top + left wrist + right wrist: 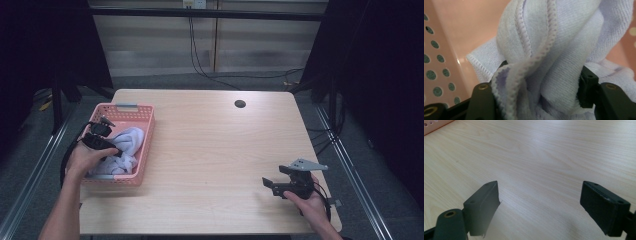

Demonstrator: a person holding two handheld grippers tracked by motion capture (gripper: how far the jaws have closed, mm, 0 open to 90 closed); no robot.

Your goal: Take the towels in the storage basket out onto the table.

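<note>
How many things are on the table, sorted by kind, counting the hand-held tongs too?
Pink perforated basket: 1
Lavender towel in the basket: 1
Hand-held tongs: 2, left tongs closed on the towel, right tongs open over bare wood
Total: 4

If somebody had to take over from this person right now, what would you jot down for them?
Left gripper: down in the pink basket, jaws closed around a bunch of the pale lilac towel.
Right gripper: open, holding nothing, over bare table at the near right.
Done: towel gripped.
Left: towel still lies in the basket; probably lift it out onto the table.
</note>
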